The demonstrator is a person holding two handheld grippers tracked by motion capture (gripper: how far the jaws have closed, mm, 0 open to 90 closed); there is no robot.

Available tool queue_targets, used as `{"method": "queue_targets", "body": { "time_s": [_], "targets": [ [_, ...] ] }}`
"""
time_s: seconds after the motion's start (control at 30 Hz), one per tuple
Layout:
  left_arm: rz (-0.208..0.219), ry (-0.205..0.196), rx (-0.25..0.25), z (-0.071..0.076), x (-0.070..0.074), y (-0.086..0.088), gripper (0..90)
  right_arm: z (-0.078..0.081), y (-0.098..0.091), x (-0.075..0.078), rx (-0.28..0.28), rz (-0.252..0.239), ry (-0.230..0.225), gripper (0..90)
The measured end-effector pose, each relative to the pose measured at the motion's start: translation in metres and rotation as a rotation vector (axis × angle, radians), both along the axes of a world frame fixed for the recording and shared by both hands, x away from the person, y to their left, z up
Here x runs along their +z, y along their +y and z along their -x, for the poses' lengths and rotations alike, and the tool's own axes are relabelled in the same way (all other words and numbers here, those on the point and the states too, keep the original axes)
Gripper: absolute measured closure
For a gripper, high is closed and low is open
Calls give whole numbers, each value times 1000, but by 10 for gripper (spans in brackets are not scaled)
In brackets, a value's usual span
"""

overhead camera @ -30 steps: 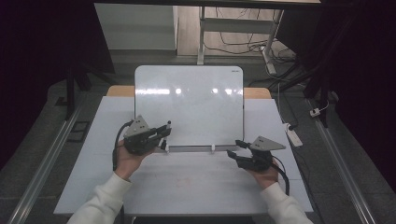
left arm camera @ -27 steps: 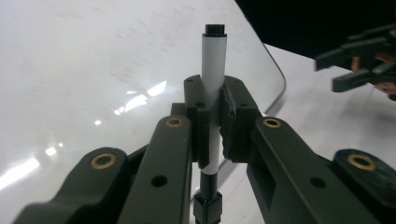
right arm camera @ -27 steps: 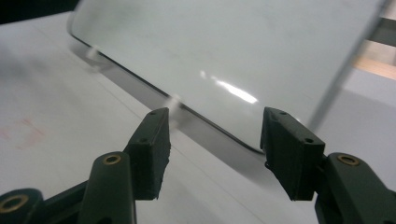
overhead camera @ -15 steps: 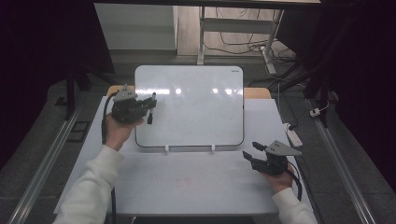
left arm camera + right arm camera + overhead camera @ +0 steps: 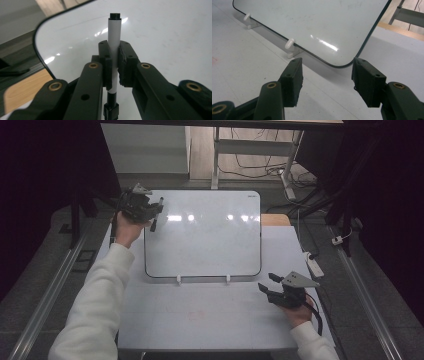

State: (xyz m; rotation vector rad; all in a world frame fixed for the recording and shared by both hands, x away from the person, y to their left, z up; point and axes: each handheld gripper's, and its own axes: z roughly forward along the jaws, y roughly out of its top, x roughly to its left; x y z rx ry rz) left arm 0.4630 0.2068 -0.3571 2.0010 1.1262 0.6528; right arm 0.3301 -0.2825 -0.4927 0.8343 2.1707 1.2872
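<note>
A blank whiteboard (image 5: 202,232) leans on two white clips (image 5: 178,280) in the middle of the white table (image 5: 200,315). My left gripper (image 5: 152,210) is raised at the board's upper left corner and is shut on a white marker (image 5: 113,35) with a black end, which points at the board surface (image 5: 162,32). My right gripper (image 5: 265,287) rests low on the table by the board's lower right corner (image 5: 342,65), jaws open with nothing between them. A white clip (image 5: 290,44) sits just ahead of it.
A white power strip (image 5: 314,265) lies at the table's right edge. A wooden surface (image 5: 275,219) shows behind the board. Desk legs and cables (image 5: 260,167) stand on the floor beyond, and metal rails (image 5: 50,290) run along both sides.
My left gripper has carried the marker from the board's lower left up to its upper left corner. The right gripper has drawn back a little to the right and stays open.
</note>
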Motion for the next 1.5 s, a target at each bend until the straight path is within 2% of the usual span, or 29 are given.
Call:
{"method": "queue_targets", "body": {
  "time_s": [0.2,0.5,0.8,1.03,1.17,1.3,1.37,1.5],
  "targets": [
    [-40,17,25,-16,-1,-5,813,0,0,-1,2,2,6,427],
    [-68,3,46,-28,-10,-13,806,-1,2,-4,10,13,13,430],
    [-83,-23,30,-30,-14,-16,796,-1,1,-5,11,15,17,429],
    [-81,-44,22,-28,-13,-15,700,-1,2,-5,12,16,15,429],
    [-49,-76,24,-16,-6,-12,532,-1,1,-5,10,16,13,427],
    [26,-112,-6,12,-2,-4,426,-1,-1,-5,16,19,12,424],
    [45,-119,-37,31,-7,-1,394,-1,-3,-4,18,16,13,422],
    [78,-102,-88,64,-23,2,371,-2,-6,-3,26,9,21,421]
  ]
}}
